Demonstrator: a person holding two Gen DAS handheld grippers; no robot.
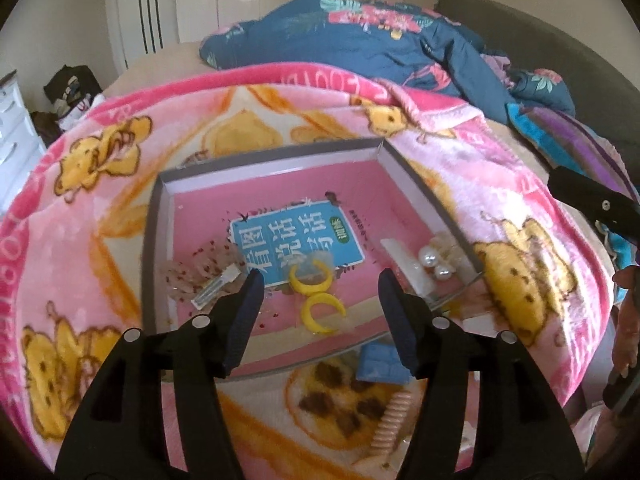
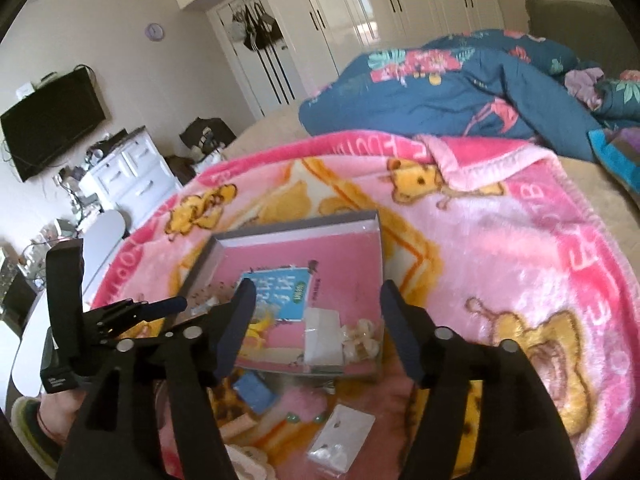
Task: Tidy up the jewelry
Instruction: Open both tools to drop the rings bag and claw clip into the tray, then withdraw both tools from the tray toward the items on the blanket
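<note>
Jewelry lying partly in the grey-rimmed box (image 1: 156,216) on the pink blanket (image 1: 500,184): yellow crescent earrings (image 1: 316,292) mid-tray, pearl earrings (image 1: 436,262) at its right wall, a carded pair (image 2: 340,436) outside. Probably light, small, slippery in plastic sleeves; best pinched by sleeve or card edge. Left gripper (image 1: 320,312) and right gripper (image 2: 318,324) both spread apart, holding nothing.
</note>
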